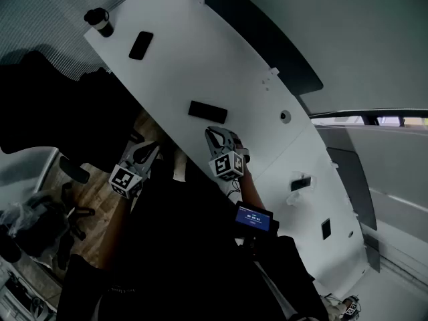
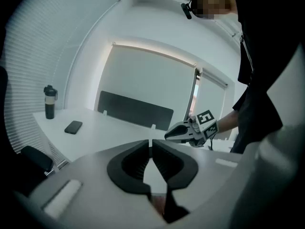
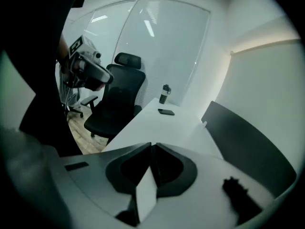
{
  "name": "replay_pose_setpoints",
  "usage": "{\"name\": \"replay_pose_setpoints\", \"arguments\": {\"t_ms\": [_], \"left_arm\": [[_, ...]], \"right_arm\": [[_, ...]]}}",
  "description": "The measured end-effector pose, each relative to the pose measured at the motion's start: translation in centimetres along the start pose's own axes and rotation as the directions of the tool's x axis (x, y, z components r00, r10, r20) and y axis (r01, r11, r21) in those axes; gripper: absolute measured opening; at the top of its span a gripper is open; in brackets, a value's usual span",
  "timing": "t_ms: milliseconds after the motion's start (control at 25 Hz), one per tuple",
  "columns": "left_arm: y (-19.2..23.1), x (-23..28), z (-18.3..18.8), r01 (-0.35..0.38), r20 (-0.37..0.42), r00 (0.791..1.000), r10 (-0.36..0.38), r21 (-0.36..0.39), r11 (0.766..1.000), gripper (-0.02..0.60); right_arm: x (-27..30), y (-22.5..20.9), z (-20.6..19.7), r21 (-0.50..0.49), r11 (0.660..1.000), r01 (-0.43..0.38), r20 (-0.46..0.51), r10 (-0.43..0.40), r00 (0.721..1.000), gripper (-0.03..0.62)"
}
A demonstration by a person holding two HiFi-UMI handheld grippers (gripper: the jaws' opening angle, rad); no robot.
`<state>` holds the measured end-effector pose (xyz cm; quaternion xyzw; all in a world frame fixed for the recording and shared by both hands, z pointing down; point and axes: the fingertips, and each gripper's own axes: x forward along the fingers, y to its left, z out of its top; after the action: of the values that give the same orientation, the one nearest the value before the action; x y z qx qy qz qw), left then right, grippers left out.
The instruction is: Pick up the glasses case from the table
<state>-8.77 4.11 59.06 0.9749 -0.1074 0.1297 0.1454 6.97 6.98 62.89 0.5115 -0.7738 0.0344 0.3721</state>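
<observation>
The glasses case [image 1: 207, 111] is a flat black oblong lying near the front edge of the long white table [image 1: 221, 65]. My right gripper [image 1: 213, 134] hovers just short of it, slightly toward me, jaws shut with nothing between them. My left gripper [image 1: 153, 150] is off the table's edge to the left, over the floor, also shut and holding nothing. The left gripper view shows its shut jaws, with the right gripper [image 2: 175, 133] beyond them. In the right gripper view the jaws are shut and the left gripper [image 3: 97, 74] hangs at upper left. Neither gripper view shows the case.
A black phone [image 1: 140, 45] and a dark bottle [image 1: 99, 22] sit at the table's far left end. A small device [image 1: 301, 183] and a black item [image 1: 326, 229] lie to the right. A dark divider panel [image 1: 267, 32] lines the far edge. A black office chair [image 3: 116, 99] stands beside the table.
</observation>
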Motion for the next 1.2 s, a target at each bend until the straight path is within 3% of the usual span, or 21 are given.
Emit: {"name": "replay_pose_setpoints", "arguments": {"t_ms": [160, 280, 400, 560, 880, 1200], "left_arm": [[1.9, -2.6, -0.4, -0.056, 0.007, 0.998, 0.056, -0.024, 0.998, 0.029], [3.1, -4.2, -0.4, -0.113, 0.020, 0.993, 0.114, -0.045, 0.993, 0.029], [4.1, -5.5, -0.7, -0.165, 0.030, 0.985, 0.167, -0.068, 0.984, 0.029], [4.8, -6.3, -1.1, -0.217, 0.040, 0.974, 0.222, -0.096, 0.971, 0.029], [6.4, -8.9, -1.3, -0.314, 0.070, 0.943, 0.324, -0.130, 0.941, 0.031], [7.0, -11.2, -1.6, -0.385, 0.086, 0.912, 0.402, -0.165, 0.908, 0.032]], "right_arm": [[2.3, 0.1, -1.6, -0.089, 0.995, -0.044, -0.082, 0.037, 0.996, 0.095], [4.0, 0.0, -2.7, -0.091, 0.991, -0.095, -0.155, 0.080, 0.985, 0.160], [6.1, -0.3, -5.1, -0.100, 0.984, -0.146, -0.252, 0.117, 0.961, 0.235], [7.4, -0.7, -8.1, -0.140, 0.959, -0.247, -0.378, 0.179, 0.908, 0.295], [8.4, -1.5, -12.2, -0.090, 0.924, -0.371, -0.541, 0.267, 0.797, 0.341], [10.9, -1.3, -13.0, -0.033, 0.928, -0.372, -0.583, 0.285, 0.761, 0.341]]}}
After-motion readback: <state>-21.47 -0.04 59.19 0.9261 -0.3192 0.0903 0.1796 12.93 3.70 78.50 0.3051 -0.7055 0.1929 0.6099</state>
